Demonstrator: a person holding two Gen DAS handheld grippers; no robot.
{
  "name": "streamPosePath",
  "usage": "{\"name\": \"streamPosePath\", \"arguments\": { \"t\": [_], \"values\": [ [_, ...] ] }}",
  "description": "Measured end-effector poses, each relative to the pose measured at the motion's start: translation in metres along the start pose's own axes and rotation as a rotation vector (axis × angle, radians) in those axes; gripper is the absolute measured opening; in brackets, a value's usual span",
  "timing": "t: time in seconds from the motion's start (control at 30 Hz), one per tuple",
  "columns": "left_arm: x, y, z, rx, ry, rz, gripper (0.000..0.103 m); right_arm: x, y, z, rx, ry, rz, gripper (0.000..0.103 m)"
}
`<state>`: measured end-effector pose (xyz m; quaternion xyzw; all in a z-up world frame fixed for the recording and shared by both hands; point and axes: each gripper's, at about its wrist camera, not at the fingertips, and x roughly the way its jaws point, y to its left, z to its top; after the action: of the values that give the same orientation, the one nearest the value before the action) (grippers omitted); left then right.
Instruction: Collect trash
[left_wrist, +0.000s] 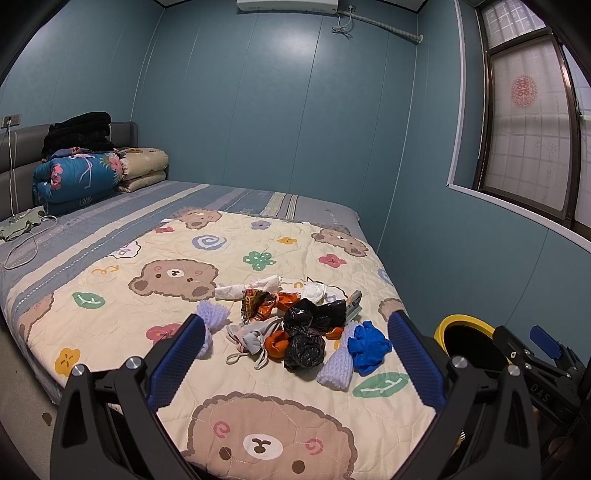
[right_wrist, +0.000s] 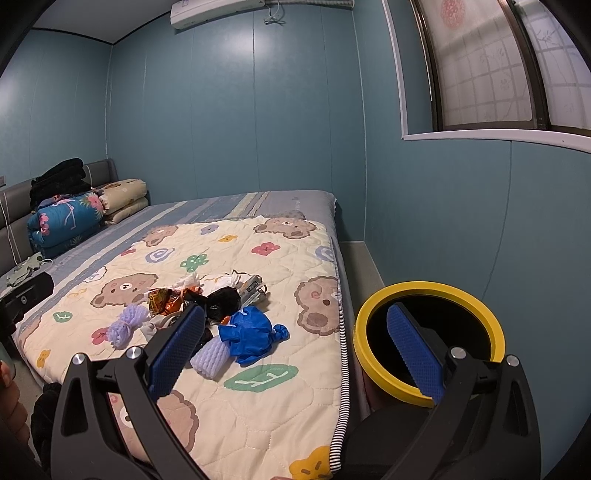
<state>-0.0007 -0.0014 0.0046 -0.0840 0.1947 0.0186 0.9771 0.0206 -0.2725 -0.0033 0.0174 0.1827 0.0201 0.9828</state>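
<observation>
A pile of trash lies on the bear-print quilt (left_wrist: 147, 325): black plastic bags (left_wrist: 306, 332), a blue glove (left_wrist: 367, 345), two purple foam nets (left_wrist: 338, 365), an orange snack wrapper (left_wrist: 258, 302), white tissues (left_wrist: 251, 288) and a grey mask (left_wrist: 255, 341). My left gripper (left_wrist: 295, 354) is open and empty, hovering in front of the pile. My right gripper (right_wrist: 299, 350) is open and empty, between the quilt's right edge and the yellow-rimmed bin (right_wrist: 428, 336). The blue glove (right_wrist: 251, 334) and a foam net (right_wrist: 210, 360) lie near its left finger.
Folded bedding (left_wrist: 77, 173) and black clothes are stacked at the headboard. A charger cable (left_wrist: 22, 243) lies on the bed's left side. The bin (left_wrist: 465, 332) stands on the floor right of the bed, close to the blue wall and window.
</observation>
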Motion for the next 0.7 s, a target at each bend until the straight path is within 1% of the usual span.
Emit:
{"name": "streamPosePath", "arguments": {
  "t": [0.47, 0.7],
  "values": [
    [0.003, 0.001, -0.006, -0.009, 0.01, 0.009, 0.096, 0.004, 0.001, -0.004, -0.002, 0.017, 0.002, 0.095],
    [0.019, 0.014, -0.007, -0.025, 0.048, 0.07, 0.096, 0.018, 0.003, -0.002, -0.014, 0.069, 0.011, 0.095]
  ]
}}
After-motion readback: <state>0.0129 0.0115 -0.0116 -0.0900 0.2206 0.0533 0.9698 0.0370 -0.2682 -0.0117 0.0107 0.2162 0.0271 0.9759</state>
